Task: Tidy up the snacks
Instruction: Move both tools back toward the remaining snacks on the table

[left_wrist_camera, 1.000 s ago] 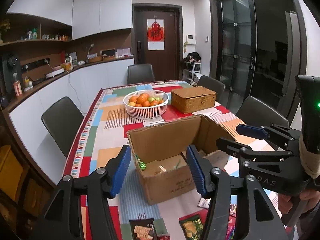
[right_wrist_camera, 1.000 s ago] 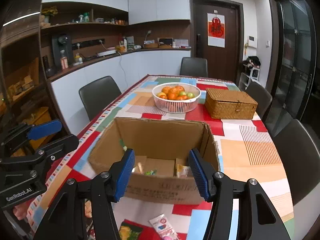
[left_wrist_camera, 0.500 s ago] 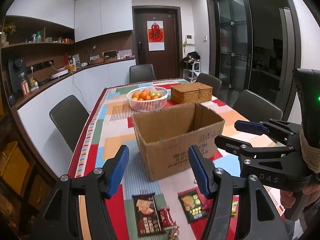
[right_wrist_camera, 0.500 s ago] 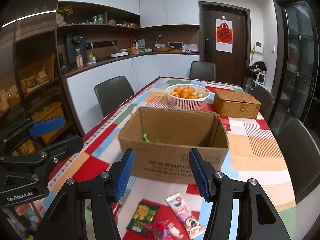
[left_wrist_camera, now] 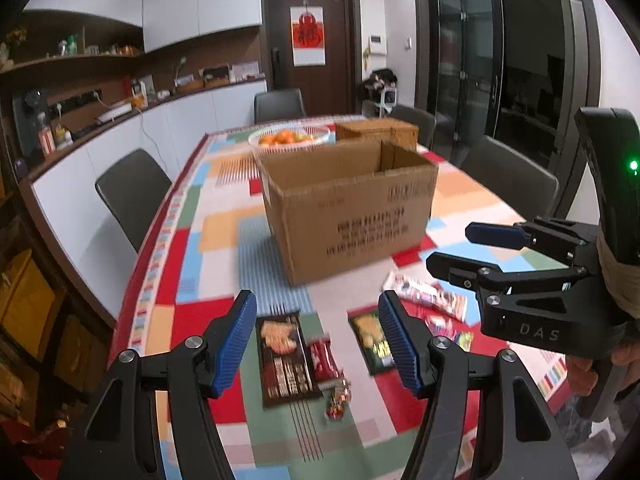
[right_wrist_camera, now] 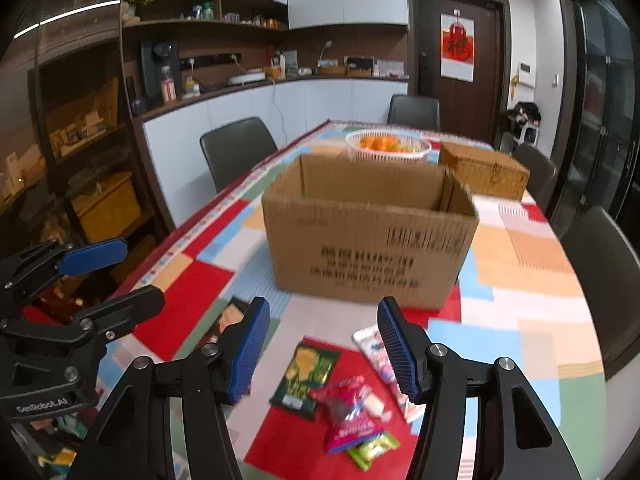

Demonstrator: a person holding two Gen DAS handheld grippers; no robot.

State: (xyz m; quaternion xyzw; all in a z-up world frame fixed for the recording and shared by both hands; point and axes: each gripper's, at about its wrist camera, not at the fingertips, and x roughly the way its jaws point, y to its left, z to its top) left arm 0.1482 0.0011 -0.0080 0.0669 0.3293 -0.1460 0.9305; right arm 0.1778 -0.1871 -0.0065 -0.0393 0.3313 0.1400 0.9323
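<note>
An open cardboard box stands mid-table. Snack packets lie on the tablecloth in front of it: a dark biscuit packet, a small red packet, a green chip packet, a white-pink packet, a red-pink candy bag and a small green packet. My left gripper is open and empty above the dark and red packets. My right gripper is open and empty above the green chip packet; it also shows in the left wrist view.
A white basket of oranges and a wicker box stand behind the cardboard box. Dark chairs line both table sides. A counter with appliances runs along the left wall.
Both grippers have pulled back and down from over the box to the near end of the table. The loose packets are now under the open jaws. The box's inside is out of sight.
</note>
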